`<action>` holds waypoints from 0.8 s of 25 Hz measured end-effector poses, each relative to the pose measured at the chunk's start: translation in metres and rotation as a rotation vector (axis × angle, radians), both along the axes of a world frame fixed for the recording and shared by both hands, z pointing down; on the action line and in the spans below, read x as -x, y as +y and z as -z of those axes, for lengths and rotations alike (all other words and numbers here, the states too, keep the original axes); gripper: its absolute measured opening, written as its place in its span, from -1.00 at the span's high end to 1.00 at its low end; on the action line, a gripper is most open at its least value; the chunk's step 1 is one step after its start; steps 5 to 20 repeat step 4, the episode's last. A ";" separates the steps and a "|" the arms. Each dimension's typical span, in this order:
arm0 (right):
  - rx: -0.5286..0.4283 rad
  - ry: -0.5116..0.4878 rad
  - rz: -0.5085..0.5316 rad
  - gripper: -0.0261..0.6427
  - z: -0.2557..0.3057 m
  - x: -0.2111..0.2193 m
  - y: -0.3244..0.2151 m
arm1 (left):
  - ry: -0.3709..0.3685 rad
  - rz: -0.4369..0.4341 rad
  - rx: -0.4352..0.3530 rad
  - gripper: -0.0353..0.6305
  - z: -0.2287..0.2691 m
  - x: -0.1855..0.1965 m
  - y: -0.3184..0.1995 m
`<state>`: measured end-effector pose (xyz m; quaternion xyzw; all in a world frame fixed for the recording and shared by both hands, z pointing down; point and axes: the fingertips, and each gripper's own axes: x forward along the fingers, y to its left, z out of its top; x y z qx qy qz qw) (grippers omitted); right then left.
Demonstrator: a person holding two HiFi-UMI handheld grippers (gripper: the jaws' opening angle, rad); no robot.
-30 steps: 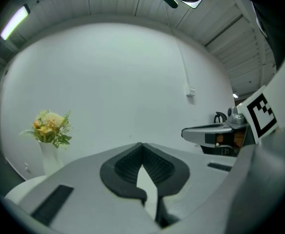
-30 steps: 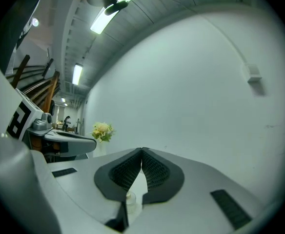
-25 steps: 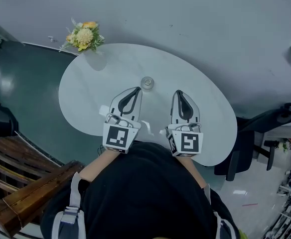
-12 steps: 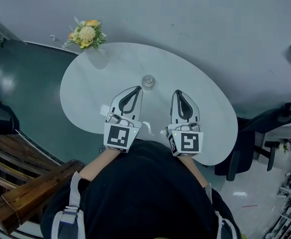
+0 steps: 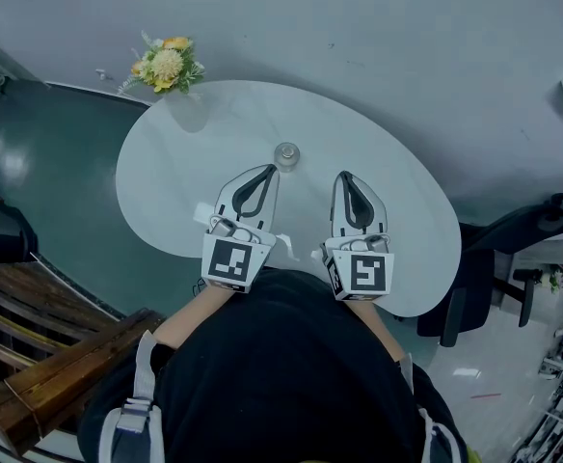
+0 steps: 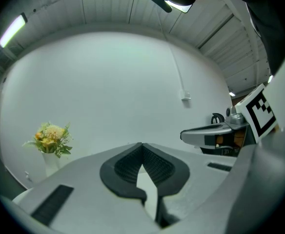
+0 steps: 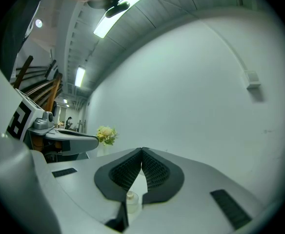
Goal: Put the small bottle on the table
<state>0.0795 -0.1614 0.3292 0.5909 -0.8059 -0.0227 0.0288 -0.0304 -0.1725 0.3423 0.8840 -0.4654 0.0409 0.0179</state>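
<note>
Both claws are sitting shut over the table, and the small bottle is standing free in front of them.

In the head view the small bottle (image 5: pixel 285 155) is standing upright on the white oval table (image 5: pixel 166 191), just past the tip of the left gripper (image 5: pixel 267 171) and a little to the left of the right gripper (image 5: pixel 345 177), while flowers (image 5: pixel 166 66) are sitting at the table's far left edge. In the left gripper view the left gripper (image 6: pixel 142 144) is holding its jaws together at the tips with nothing between them, the flowers (image 6: pixel 51 139) showing off to the left. In the right gripper view the right gripper (image 7: pixel 141 150) is likewise pressing tip to tip, and the small bottle (image 7: pixel 131 201) is showing through the gap under the tips, ungripped.
</note>
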 end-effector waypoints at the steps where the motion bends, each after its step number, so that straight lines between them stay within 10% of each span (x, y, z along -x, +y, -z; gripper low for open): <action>1: 0.000 -0.002 0.000 0.85 0.000 0.000 0.000 | -0.001 -0.002 -0.001 0.87 0.000 0.000 0.000; 20: 0.001 -0.004 -0.002 0.85 0.000 0.002 -0.002 | -0.004 -0.009 -0.006 0.87 -0.001 0.000 0.000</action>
